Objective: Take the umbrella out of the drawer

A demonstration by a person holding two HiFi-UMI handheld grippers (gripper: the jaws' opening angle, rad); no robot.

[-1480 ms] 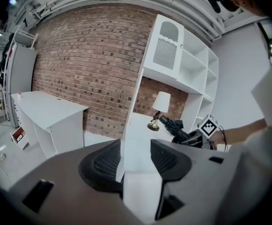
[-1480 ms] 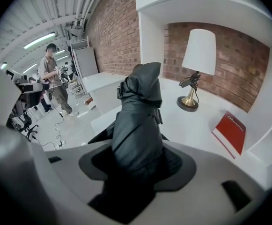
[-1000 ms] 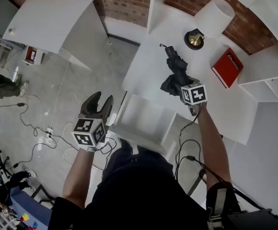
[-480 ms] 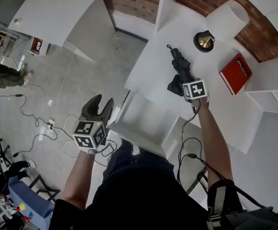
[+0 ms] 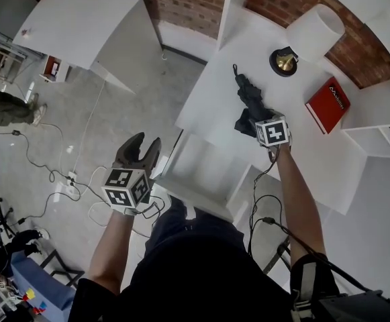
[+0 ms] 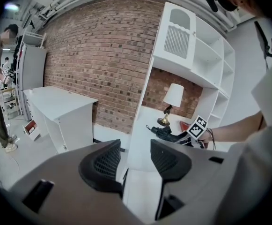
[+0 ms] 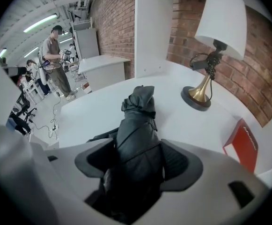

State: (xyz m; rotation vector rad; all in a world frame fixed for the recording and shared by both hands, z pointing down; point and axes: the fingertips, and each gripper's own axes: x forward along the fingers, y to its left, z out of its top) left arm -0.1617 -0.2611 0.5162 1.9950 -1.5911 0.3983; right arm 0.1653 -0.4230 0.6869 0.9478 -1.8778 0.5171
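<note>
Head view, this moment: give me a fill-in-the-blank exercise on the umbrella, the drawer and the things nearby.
1. The drawer stands ____, with no umbrella inside.
2. The umbrella lying on the desk is ____ in colour.
3. The book near the lamp is ____.
4. The left claw holds ____.
Missing words: open; black; red; nothing.

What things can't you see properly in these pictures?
Umbrella, near end: right gripper view, hidden inside the right gripper, whose jaws have just been opening around it.
Red book, cover print: too small in head view, cut off by the edge in right gripper view.
</note>
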